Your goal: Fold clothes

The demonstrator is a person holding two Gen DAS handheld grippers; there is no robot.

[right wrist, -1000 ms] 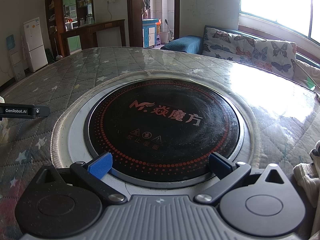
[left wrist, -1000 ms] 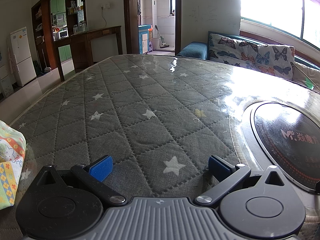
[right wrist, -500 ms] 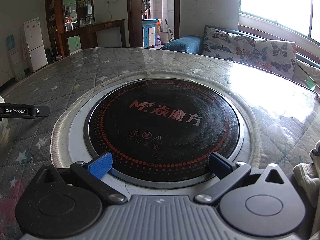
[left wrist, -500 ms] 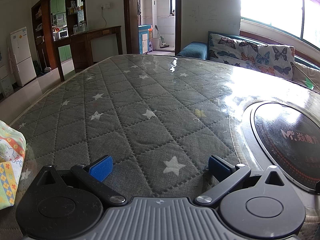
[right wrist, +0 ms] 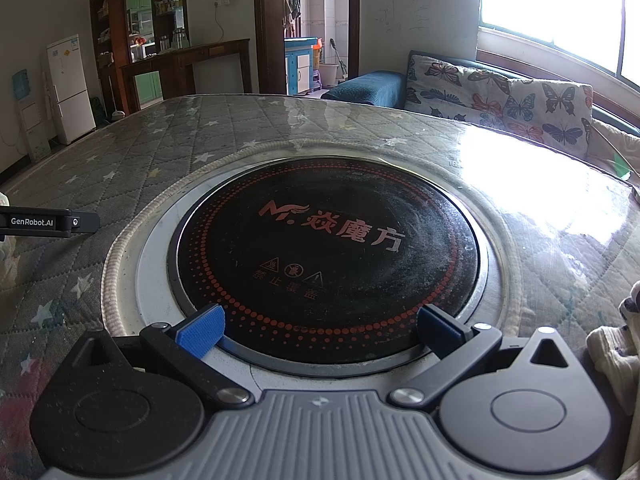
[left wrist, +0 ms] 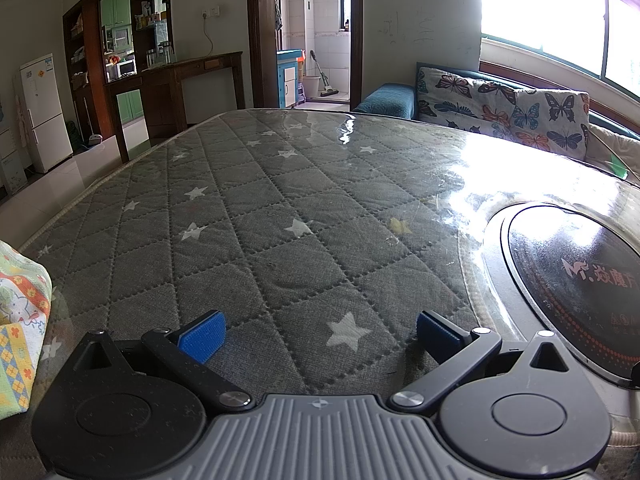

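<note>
Together, our two cameras cover one big round table [left wrist: 256, 216] spread with a grey quilted star-print cover under a glossy clear sheet. Our left gripper [left wrist: 318, 330] sits low over the near part of that cover, its blue-padded fingers [left wrist: 203, 336] spread wide with nothing between them but a white star on the cloth. Only the left view shows a folded cloth [left wrist: 20, 320] with cartoon and flower prints in orange, yellow and green, lying at the near left edge of the table, well to the left of the fingers and not touched by them. That view catches just a slice of the black round hotplate [left wrist: 576, 280] at its right. Our right gripper [right wrist: 320, 330] hangs over the near rim of the same hotplate [right wrist: 328, 256], which fills the middle of the right view with its red lettering and ring of red dots; its jaws too stand wide apart and hold nothing. Only the right view shows a pale, crumpled garment [right wrist: 618, 344] at the near right edge, just right of the gripper, and the side of the left gripper [right wrist: 48, 222] poking in from the left. Both views share the butterfly-print sofa [left wrist: 516, 114] at the far right and the white fridge [right wrist: 70, 88] at the far left.
</note>
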